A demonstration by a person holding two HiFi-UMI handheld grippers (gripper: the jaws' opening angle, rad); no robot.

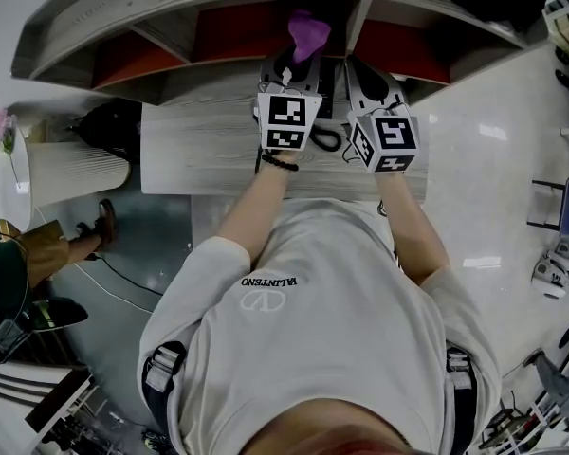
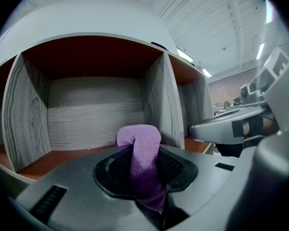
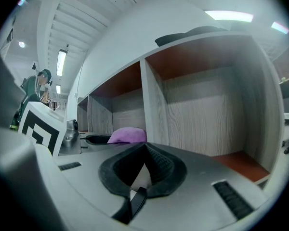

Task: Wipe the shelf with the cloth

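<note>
- When viewed from the head: shows one purple cloth (image 1: 308,34) poking out of the left gripper (image 1: 299,63) at the mouth of the middle bay of the shelf (image 1: 123,17); puts the right gripper (image 1: 365,76) just beside the left one, aimed at the same shelf; counts one cloth, two grippers and three red-floored bays
- When read along the left gripper (image 2: 145,171): finds the jaws clamped on the cloth (image 2: 139,143), its folded hump standing proud of the tips; faces one open bay of the shelf (image 2: 94,109), with a second bay partly seen to the right; cannot tell whether the cloth touches the red floor; judges the cloth soft, light and limp, not fragile and unlikely to slip from ribbed pads; suits a pinch across the bunched middle, as here, so that fabric and not the pads meets the board; would likely flop and drag if taken by a corner
- When read along the right gripper (image 3: 143,170): finds the jaws pressed together with nothing between them; faces the right-hand bay of the shelf (image 3: 202,114); catches the one cloth (image 3: 127,135) off to the left, past the divider; counts at least two bays from here
</note>
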